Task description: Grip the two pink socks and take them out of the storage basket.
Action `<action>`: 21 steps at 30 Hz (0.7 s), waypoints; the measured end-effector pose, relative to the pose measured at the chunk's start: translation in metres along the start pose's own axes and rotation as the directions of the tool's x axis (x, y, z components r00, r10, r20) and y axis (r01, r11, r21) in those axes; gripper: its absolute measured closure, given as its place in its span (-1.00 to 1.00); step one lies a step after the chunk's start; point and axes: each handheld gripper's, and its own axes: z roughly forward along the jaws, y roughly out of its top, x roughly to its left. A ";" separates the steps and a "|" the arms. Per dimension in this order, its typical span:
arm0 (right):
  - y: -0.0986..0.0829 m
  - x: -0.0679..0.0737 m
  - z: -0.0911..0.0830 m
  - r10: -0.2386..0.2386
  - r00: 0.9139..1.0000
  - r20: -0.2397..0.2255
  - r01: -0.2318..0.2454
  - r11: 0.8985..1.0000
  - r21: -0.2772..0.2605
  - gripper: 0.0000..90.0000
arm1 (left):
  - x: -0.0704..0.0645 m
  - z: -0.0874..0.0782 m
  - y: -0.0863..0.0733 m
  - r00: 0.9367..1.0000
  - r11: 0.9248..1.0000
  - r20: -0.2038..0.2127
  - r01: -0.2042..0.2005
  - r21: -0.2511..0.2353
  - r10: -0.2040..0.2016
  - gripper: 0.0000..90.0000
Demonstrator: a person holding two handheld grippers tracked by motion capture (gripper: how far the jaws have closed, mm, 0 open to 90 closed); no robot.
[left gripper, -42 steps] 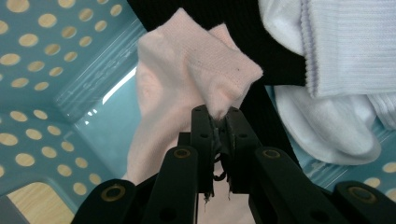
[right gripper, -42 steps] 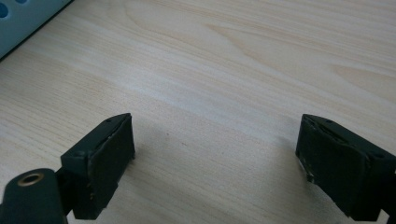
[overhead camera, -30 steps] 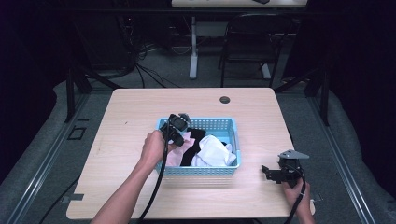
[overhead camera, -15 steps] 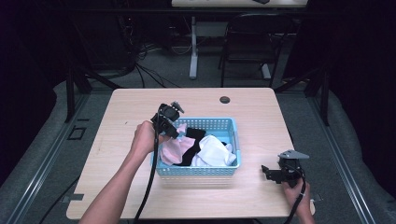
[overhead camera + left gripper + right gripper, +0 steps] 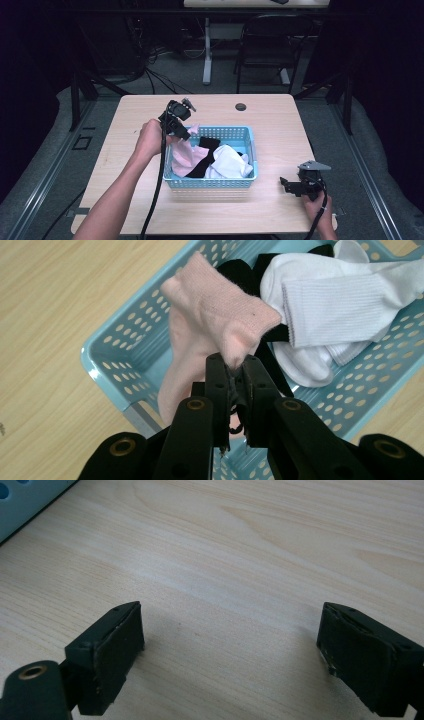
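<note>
Pink cotton in the grip: the left tongs are clamped on the edge of a pink sock, jaws pinched tight on a fold near its cuff, and the sock hangs lifted above the near-left corner of the blue basket. From the high view the left tongs sit raised over the basket's left rim, the lower part of the sock draping back down inside. Holding by the edge makes sense: it lets the fabric peel free of the pile rather than dragging neighbours along. And there are neighbours, a white sock bundled to one side and a black sock tucked beneath, both resting in the basket. Whether the pink toe is clear of the black one is hard to judge from here.

Over on the other side, the right tongs rest low on the table, well apart from the basket, jaws spread wide with nothing between them but bare wood. Parked out of the way, I'd say, ready to receive.
</note>
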 end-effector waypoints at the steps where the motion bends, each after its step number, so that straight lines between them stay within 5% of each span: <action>1: 0.000 0.000 0.000 0.000 1.000 0.000 0.000 1.000 0.000 -0.76 | 0.001 -0.002 0.001 1.000 1.000 0.003 -0.001 -0.002 0.001 0.87; 21: 0.000 0.000 0.000 0.000 1.000 0.000 0.000 1.000 0.000 -0.76 | 0.019 -0.048 -0.001 1.000 0.999 -0.019 0.018 -0.042 -0.018 0.87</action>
